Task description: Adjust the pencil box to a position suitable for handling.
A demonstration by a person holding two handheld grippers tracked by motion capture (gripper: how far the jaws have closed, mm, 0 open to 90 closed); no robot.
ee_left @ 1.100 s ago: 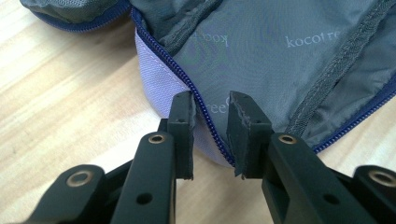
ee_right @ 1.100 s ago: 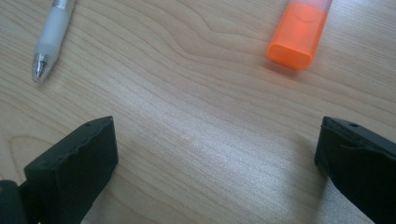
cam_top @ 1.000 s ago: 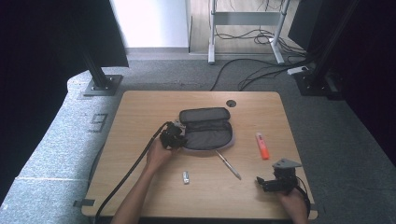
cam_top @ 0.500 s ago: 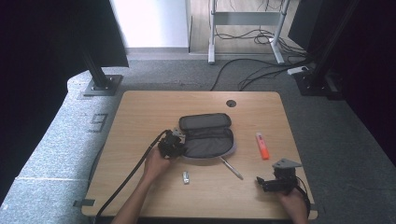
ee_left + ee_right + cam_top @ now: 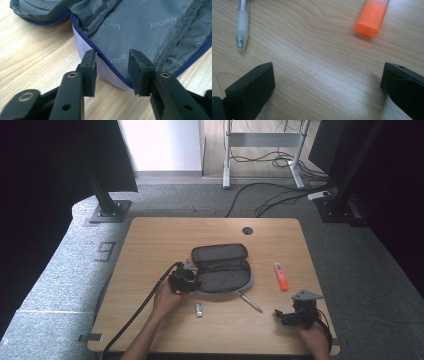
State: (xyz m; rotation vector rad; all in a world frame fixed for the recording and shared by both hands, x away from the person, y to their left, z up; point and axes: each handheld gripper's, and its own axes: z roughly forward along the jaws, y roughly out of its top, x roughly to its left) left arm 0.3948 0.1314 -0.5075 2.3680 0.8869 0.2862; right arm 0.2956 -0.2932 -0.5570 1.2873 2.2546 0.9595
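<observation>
Pencil case (image 5: 140, 32), unzipped, long axis across the surface; its zipped edge lies between the left gripper's (image 5: 113, 72) just-opened, unpressing jaws; right gripper (image 5: 328, 82) spread, well apart.

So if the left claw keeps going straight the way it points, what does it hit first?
Most likely the open pencil case: its zipper edge already sits between the jaws of the left claw, which have just been opening and do not press on it. Beyond that edge comes the grey lining.
</observation>
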